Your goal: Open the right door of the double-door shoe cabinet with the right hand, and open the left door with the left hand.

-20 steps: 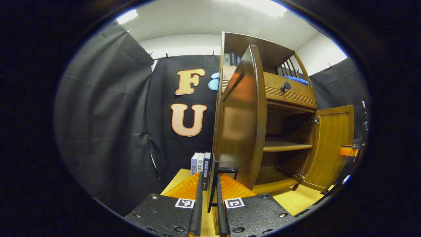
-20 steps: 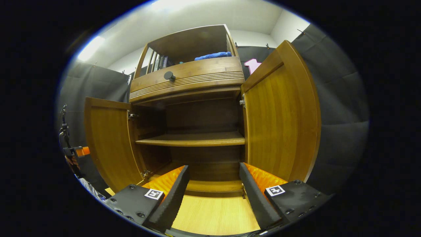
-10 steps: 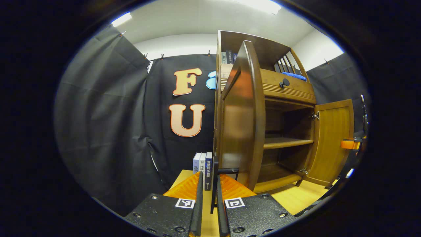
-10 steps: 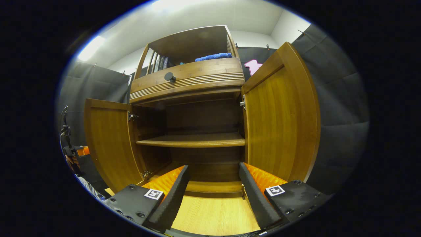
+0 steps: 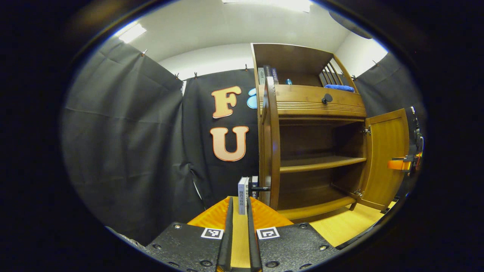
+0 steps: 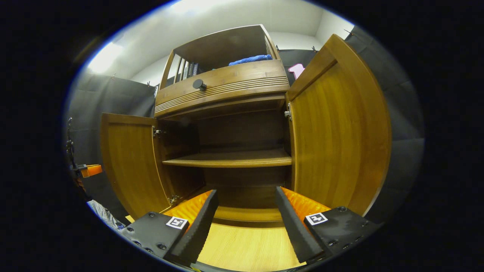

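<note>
The wooden shoe cabinet (image 5: 310,102) stands with both doors swung out. In the left gripper view the left door (image 5: 271,143) is edge-on, its black handle (image 5: 261,188) just beyond and right of my left gripper (image 5: 239,200). That gripper is open by a narrow gap with only table between its fingers. The right door (image 5: 385,155) hangs open at the far side. In the right gripper view my right gripper (image 6: 245,192) is wide open and holds nothing. It faces the cabinet's lower shelf (image 6: 230,160), between the left door (image 6: 128,162) and the right door (image 6: 340,132).
Upright books (image 5: 242,190) stand on the wooden table (image 6: 245,245) beside the cabinet. A drawer with a black knob (image 6: 198,84) sits above the doors, and a blue cloth (image 6: 249,59) and more books lie on top. Black cloth walls close in all round.
My left gripper has let go of the left door's handle and drawn back; the door now shows edge-on. The right gripper stays open and has edged closer to the right door.
</note>
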`<state>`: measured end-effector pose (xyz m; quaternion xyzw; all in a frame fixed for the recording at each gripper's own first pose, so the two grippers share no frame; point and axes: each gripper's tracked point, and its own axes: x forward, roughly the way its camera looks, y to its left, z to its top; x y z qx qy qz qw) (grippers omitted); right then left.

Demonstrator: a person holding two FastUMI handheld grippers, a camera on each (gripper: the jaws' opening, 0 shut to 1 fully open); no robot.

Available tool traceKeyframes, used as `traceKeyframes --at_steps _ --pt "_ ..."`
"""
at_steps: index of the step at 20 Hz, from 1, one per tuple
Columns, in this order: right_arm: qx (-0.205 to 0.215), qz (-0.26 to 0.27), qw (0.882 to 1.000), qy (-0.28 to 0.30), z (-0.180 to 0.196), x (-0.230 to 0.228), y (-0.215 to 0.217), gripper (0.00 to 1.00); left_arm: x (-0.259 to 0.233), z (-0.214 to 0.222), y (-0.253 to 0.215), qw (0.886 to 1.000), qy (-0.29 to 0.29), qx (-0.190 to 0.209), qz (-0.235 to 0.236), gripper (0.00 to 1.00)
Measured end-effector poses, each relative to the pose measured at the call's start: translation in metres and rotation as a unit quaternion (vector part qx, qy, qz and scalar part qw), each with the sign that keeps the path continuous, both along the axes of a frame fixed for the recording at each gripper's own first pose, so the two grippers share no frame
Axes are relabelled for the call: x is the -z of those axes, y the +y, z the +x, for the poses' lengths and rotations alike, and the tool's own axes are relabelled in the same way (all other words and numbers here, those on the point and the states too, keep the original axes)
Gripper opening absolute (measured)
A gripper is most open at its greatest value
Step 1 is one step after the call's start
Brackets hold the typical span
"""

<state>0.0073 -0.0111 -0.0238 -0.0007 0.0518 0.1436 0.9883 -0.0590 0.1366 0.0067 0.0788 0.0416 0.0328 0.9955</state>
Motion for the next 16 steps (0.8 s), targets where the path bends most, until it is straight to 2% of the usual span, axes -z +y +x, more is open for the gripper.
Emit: traceKeyframes --at_steps 2,3,4,5,7,8,9,11,13,14,16 --pt "-0.009 -0.006 1.0 -0.002 0.004 -0.002 0.004 0.98 -0.009 -0.004 -0.018 1.0 -0.01 0.001 -0.011 0.15" --pt "-0.013 -0.007 1.0 -0.003 0.004 -0.002 0.006 0.89 -0.014 -0.003 -0.029 1.0 -0.017 0.005 -0.017 0.15" --pt "-0.016 -0.008 1.0 -0.004 0.003 -0.002 0.007 0.98 -0.017 0.0 -0.043 0.999 -0.022 0.014 -0.021 0.15" --pt "-0.018 -0.008 1.0 -0.005 0.004 -0.002 0.008 0.98 -0.021 0.002 -0.057 0.999 -0.025 0.024 -0.023 0.22" --pt "-0.019 -0.01 1.0 -0.009 0.003 -0.004 0.009 0.98 -0.022 0.008 -0.089 0.997 -0.03 0.053 -0.037 0.19" --pt "-0.017 -0.011 1.0 -0.013 0.003 -0.005 0.007 0.89 -0.021 0.013 -0.104 0.996 -0.034 0.064 -0.046 0.18" --pt "-0.015 -0.01 1.0 -0.017 0.003 -0.008 0.005 0.98 -0.019 0.02 -0.115 0.995 -0.035 0.073 -0.059 0.17" --pt "-0.012 -0.004 1.0 -0.02 0.004 -0.009 0.001 0.98 -0.011 0.033 -0.144 0.991 -0.03 0.092 -0.088 0.16" --pt "-0.003 0.001 1.0 -0.021 0.0 -0.011 -0.004 0.98 -0.009 0.043 -0.158 0.991 -0.031 0.093 -0.09 0.15" --pt "0.001 0.002 1.0 -0.021 -0.002 -0.011 -0.006 0.98 -0.007 0.047 -0.165 0.991 -0.03 0.093 -0.094 0.19" --pt "0.006 -0.003 1.0 -0.019 -0.007 -0.009 -0.01 0.98 -0.001 0.053 -0.182 0.988 -0.025 0.101 -0.114 0.19"
